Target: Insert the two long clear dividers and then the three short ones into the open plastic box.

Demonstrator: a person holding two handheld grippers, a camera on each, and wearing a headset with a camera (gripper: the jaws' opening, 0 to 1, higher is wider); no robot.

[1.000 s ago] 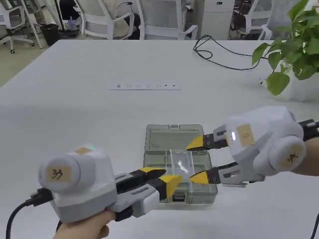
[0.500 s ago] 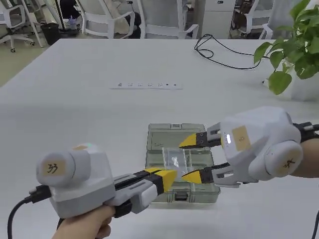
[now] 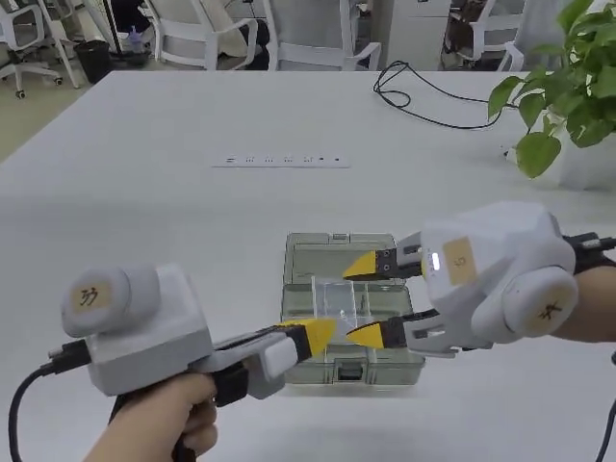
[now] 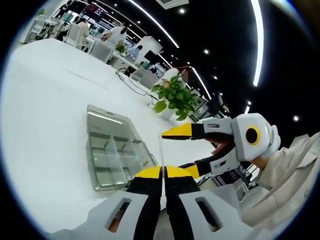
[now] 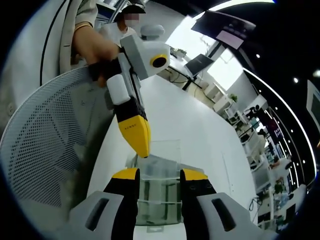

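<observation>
Over the box [image 3: 380,369] on the table, the divider [image 3: 337,296] now stands more upright than a second ago. It is pinched in the left gripper [image 3: 316,332], and the right gripper [image 3: 364,299], jaws wide, straddles it. Seating it looks near but not yet done. Both grippers carry handwritten stickers: the left perhaps "33", the right unreadable.

White table [image 3: 135,202] with a leafy plant [image 3: 566,82], a black cable [image 3: 430,99], white chairs [image 3: 207,31] beyond
</observation>
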